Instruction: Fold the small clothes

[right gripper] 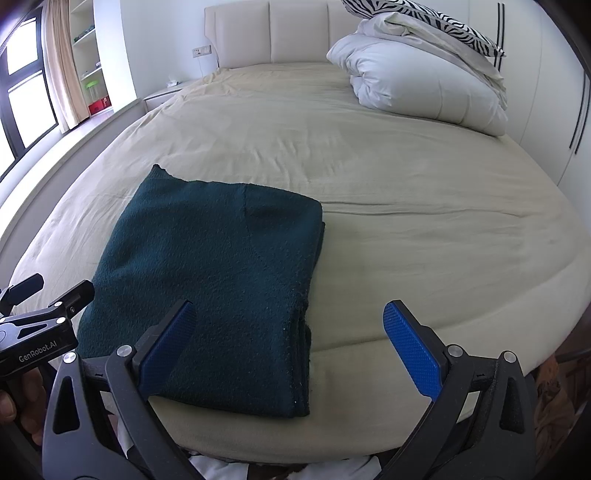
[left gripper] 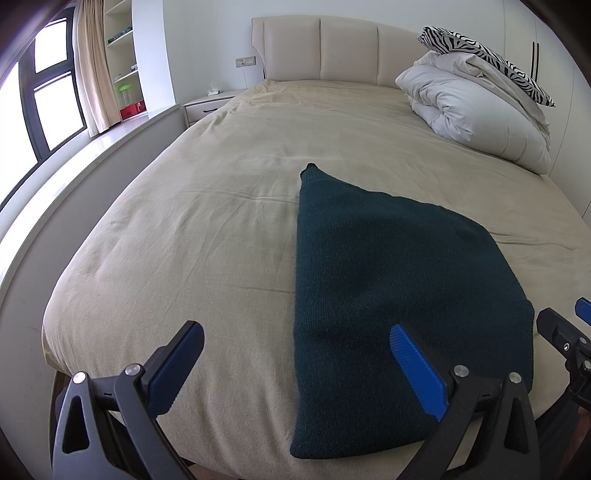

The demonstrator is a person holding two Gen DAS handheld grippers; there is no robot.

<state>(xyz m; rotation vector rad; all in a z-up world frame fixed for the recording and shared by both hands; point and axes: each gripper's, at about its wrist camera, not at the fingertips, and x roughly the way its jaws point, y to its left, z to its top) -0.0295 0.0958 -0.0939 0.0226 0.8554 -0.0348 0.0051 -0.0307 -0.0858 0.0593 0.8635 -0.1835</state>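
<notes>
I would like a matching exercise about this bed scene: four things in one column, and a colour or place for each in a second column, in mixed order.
Things:
1. folded sweater
2. duvet
3. zebra pillow
4. bedsheet

Descriptions:
A. beige, covering the mattress
B. black and white stripes, on top of the pile
C. dark green, near the foot edge
D. white, bundled by the headboard

Pairs: 1-C, 2-D, 3-B, 4-A

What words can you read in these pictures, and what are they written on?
"GenRobot.AI": white letters on the black body of the left gripper, seen in the right wrist view.
The red box on the window ledge shows no readable print; it is too small and blurred.
The dark green sweater shows no label.
</notes>
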